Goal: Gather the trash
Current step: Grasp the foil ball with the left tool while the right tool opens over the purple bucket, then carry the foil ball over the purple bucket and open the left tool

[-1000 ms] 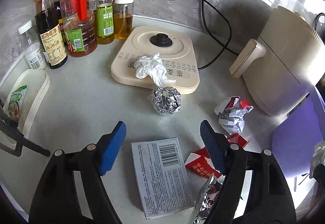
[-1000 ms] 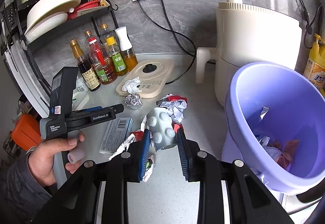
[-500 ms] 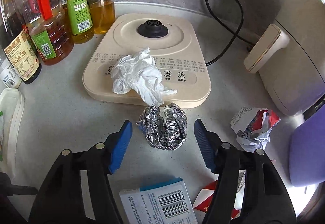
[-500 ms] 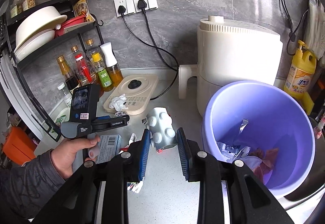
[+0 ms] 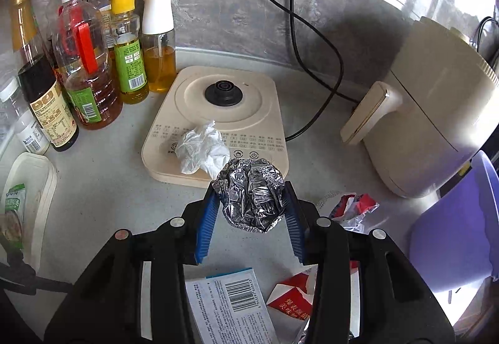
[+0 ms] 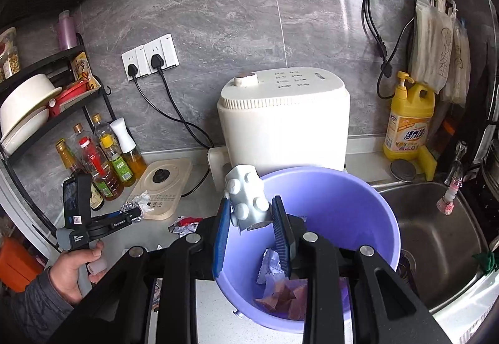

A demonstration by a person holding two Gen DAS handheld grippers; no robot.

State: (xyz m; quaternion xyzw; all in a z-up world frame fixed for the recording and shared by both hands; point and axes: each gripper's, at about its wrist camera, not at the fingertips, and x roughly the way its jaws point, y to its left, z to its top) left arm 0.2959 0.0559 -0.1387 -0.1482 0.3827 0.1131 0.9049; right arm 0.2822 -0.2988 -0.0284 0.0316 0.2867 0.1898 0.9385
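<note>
Foil ball [image 5: 251, 194] now sits clamped in the left gripper [image 5: 251, 210], lifted off the surface; previously it lay free between open jaws; right gripper [image 6: 251, 219] holds the grey studded piece [image 6: 246, 199] closed, now over the purple bin [image 6: 374, 213]; release appears next.
</note>
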